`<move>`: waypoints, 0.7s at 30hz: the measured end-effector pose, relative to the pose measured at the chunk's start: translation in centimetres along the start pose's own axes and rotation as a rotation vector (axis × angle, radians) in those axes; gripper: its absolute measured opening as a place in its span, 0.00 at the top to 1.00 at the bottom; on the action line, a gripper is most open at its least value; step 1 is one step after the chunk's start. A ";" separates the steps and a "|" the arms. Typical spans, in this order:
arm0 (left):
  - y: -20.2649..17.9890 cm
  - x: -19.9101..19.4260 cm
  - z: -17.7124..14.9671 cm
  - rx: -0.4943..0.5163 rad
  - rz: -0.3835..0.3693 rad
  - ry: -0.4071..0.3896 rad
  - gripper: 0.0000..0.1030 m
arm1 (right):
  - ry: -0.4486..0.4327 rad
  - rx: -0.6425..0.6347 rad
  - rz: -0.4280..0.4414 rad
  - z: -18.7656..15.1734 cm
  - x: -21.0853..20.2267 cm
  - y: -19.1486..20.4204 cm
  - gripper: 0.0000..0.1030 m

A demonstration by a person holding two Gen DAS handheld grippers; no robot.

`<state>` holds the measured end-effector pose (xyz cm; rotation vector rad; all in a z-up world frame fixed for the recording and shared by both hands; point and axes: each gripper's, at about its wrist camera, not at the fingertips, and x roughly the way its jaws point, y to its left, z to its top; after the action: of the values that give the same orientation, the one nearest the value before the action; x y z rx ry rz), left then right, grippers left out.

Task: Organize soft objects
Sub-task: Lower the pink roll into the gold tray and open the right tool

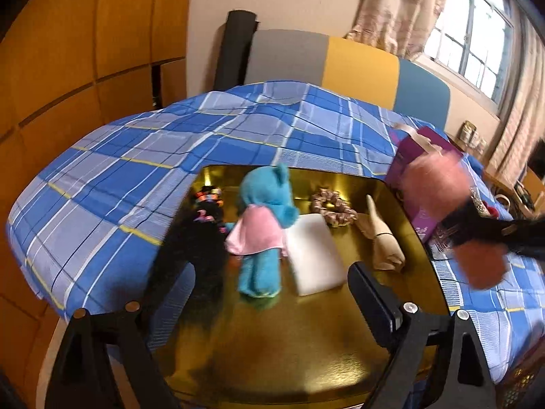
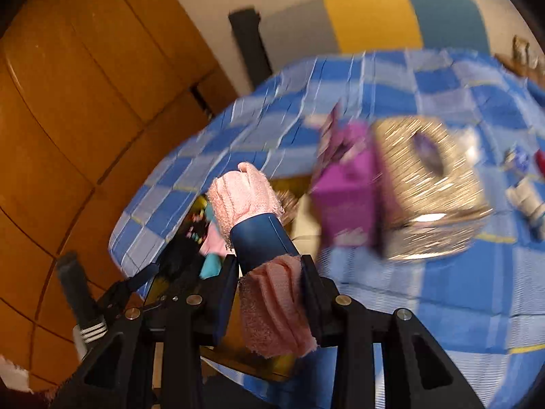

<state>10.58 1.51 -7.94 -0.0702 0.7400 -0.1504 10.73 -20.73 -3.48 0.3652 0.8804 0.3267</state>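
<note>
Right gripper clamps pink socks for carrying toward gold tray; left gripper open above tray.

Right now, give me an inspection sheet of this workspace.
Surface: gold tray lying on a blue plaid bedspread.
Job's things: blue plush toy, white pad, scrunchie and dark furry item on the tray.
Clutter: purple box and glittery gold box on the bed.
Grippers: left gripper open, empty; right gripper shut on pink fuzzy roll with blue band.
Cables: nothing seen.
Surroundings: wooden wardrobe, window, curtains.
</note>
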 end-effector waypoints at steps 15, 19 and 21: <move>3.3 0.1 -0.9 -0.096 0.003 0.035 0.10 | 0.039 0.098 -0.199 1.1 11.9 2.3 0.62; 3.3 0.2 -1.0 -0.100 -0.001 0.042 0.10 | 0.029 0.104 -0.268 1.1 12.9 2.1 0.60; 3.3 0.2 -1.0 -0.102 -0.002 0.041 0.10 | 0.018 0.110 -0.271 0.9 12.4 1.8 0.60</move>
<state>10.47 4.71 -9.17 -0.1653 0.7886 -0.1164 18.62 -14.10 -10.63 0.3404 0.9553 0.0315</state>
